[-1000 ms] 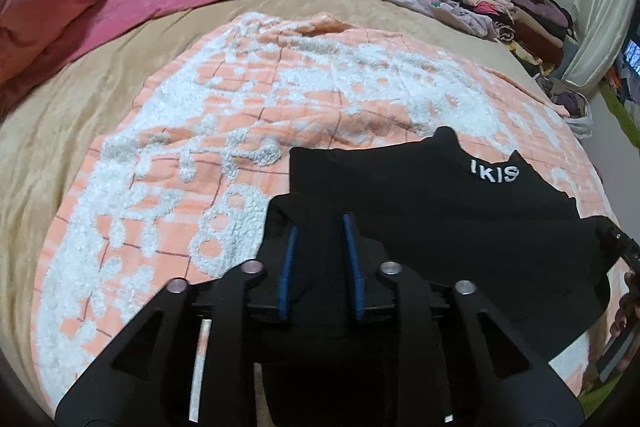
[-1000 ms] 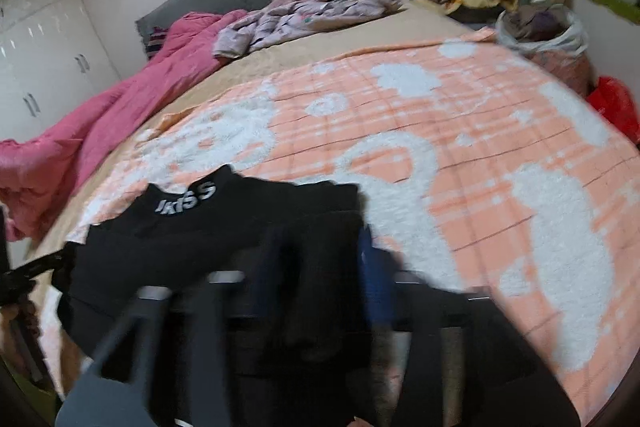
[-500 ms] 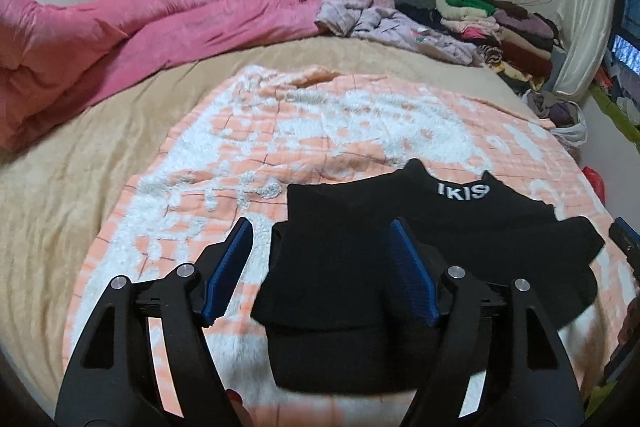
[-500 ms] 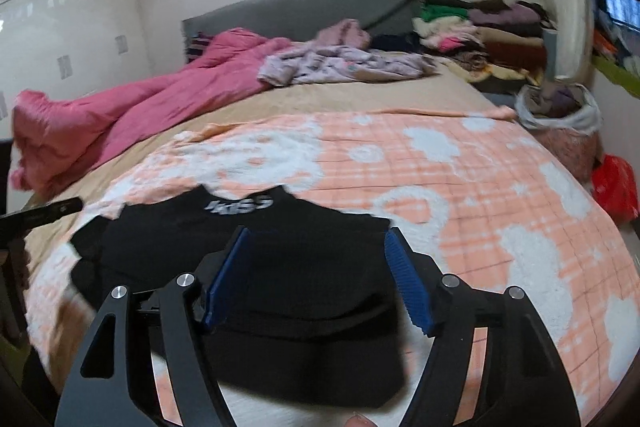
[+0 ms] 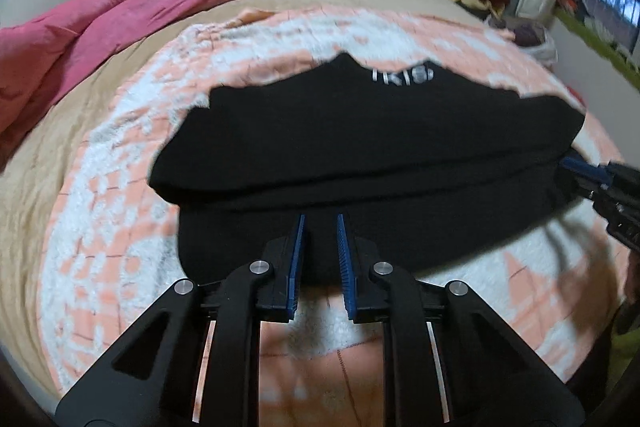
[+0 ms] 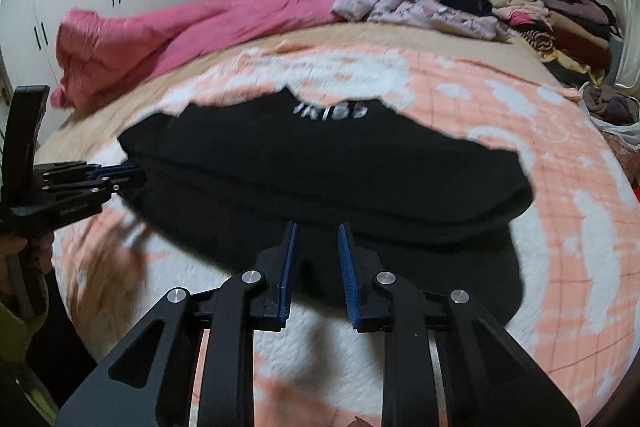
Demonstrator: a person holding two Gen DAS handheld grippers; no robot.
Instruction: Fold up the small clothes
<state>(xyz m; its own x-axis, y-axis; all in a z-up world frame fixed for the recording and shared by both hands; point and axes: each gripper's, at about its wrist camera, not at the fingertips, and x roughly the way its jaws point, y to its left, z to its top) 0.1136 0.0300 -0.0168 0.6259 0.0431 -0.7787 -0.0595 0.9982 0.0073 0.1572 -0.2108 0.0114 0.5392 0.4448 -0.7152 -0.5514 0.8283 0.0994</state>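
Gripping black garment (image 5: 360,131) hem, both grippers' fingers clamped, white lettering blurred, unreadable

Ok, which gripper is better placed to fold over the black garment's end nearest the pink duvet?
Left. The left gripper sits at that end of the black garment; the right gripper pinches its near hem farther right.

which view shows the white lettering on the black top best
The left wrist view: the white lettering on the black top sits near mid-frame, blurred but with separate strokes. In the right wrist view the lettering is more smeared by motion, though the garment's whole outline shows there too.
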